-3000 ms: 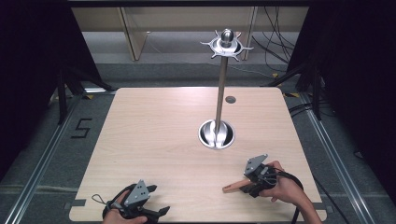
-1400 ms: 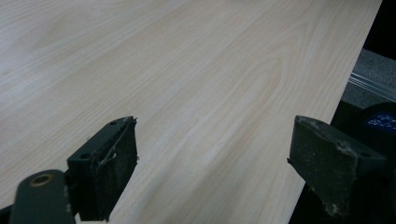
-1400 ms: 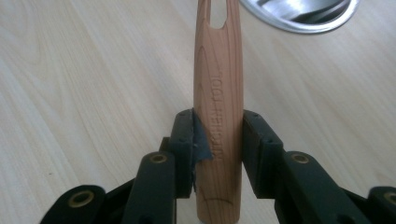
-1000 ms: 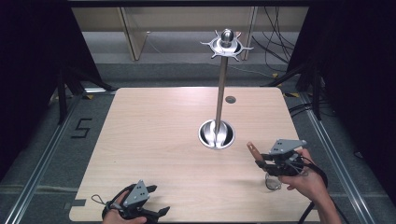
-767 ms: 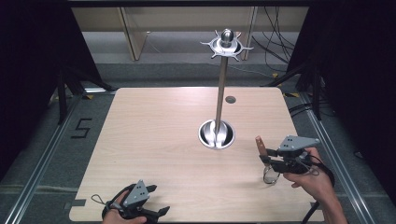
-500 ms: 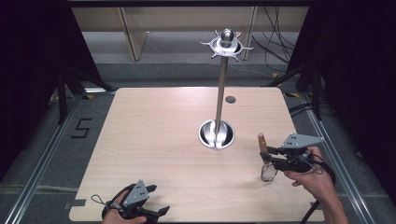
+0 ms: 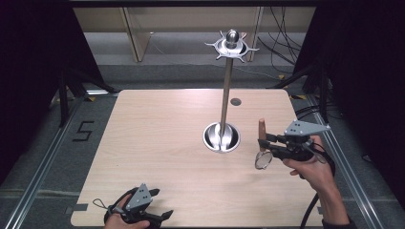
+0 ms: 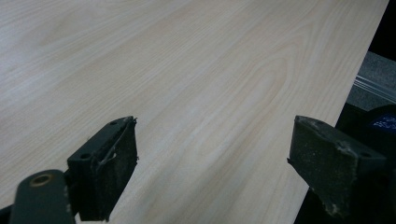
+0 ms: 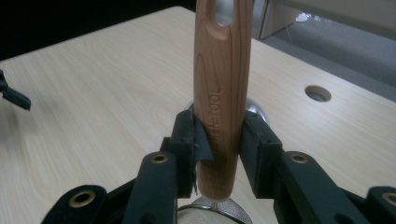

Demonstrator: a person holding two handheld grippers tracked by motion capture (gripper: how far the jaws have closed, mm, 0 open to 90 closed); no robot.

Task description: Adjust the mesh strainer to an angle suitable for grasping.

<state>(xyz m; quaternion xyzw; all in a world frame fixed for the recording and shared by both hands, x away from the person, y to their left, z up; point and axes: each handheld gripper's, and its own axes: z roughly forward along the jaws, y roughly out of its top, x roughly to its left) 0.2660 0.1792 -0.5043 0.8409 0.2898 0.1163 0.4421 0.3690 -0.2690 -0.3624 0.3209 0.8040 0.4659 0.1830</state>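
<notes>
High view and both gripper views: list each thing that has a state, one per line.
Left gripper: open, holding nothing, low over the table.
Right gripper: shut on the strainer.
Strainer: held off the table, wooden handle up, mesh end down.
Stand: upright, nothing hung on its hooks.

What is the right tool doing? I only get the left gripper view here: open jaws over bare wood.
Observer: The right tool is shut on a strainer, wooden handle upright.
Operator: Where is its mesh end?
Observer: The round mesh hangs below the jaws, close to the table.
Operator: Anything nearby?
Observer: A tall metal stand, its round base on the table beside the right tool.
</notes>
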